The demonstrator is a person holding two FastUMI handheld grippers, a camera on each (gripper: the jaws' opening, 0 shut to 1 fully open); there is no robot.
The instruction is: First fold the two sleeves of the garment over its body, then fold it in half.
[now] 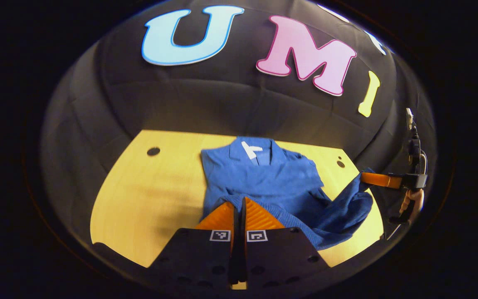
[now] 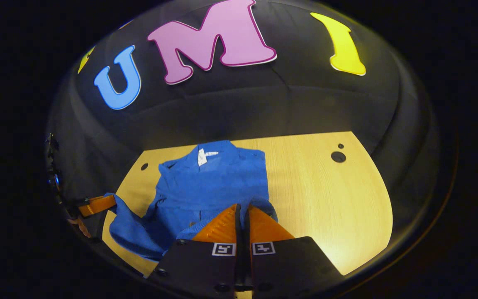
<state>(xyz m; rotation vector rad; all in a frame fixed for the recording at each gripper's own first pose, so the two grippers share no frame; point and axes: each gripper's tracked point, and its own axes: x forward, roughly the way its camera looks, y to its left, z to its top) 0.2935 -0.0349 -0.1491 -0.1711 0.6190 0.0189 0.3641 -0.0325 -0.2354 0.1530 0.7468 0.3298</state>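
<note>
Wooden table (image 2: pixel 322 199), blue garment (image 2: pixel 206 187); both grippers' jaws clamped on its near hem.

Both views ride low and close above the desk (image 1: pixel 147 195), facing the booth wall at 12 o'clock, sharing the blue garment (image 1: pixel 264 178) between them.
</note>
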